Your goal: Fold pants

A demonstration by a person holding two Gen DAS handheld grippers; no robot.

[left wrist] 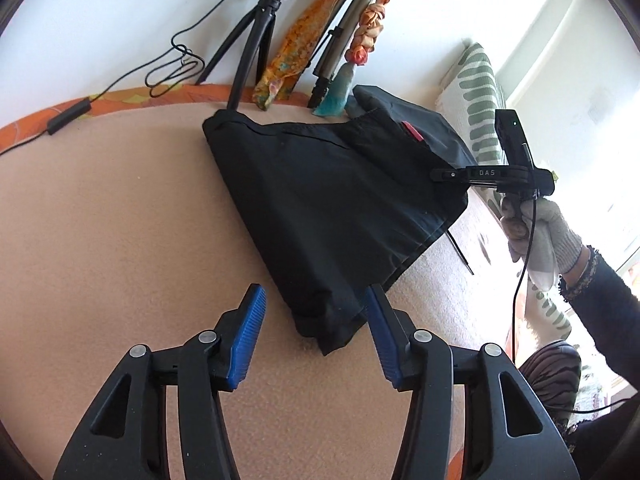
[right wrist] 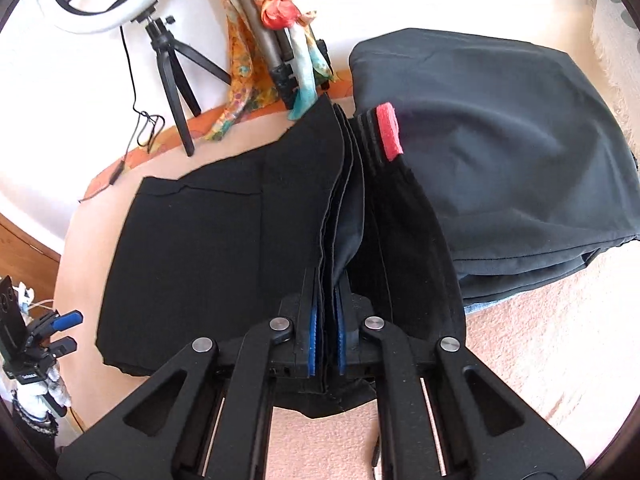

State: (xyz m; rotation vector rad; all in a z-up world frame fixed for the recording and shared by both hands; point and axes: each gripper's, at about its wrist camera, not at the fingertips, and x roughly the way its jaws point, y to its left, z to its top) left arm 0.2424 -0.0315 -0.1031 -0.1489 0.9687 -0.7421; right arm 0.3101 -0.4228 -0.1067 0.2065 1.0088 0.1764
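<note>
You work over a peach fabric-covered surface (left wrist: 100,220) with an orange patterned border, set against a white wall; whether it is a bed or a worktop you cannot tell. A white ring light on a black tripod (right wrist: 176,76) stands at the wall, its cable trailing down, beside colourful draped scarves (left wrist: 296,56). A green-and-white patterned cushion (left wrist: 478,92) lies to the right. The black folded pants (left wrist: 328,200) lie across the middle of the surface. Your left claw (left wrist: 316,312) hangs spread and empty, just above the pants' near corner. Your right claw (right wrist: 325,336) is clenched on the pants' stacked edges, which carry a red tab (right wrist: 389,130). Another dark garment (right wrist: 500,152) is heaped just behind.
</note>
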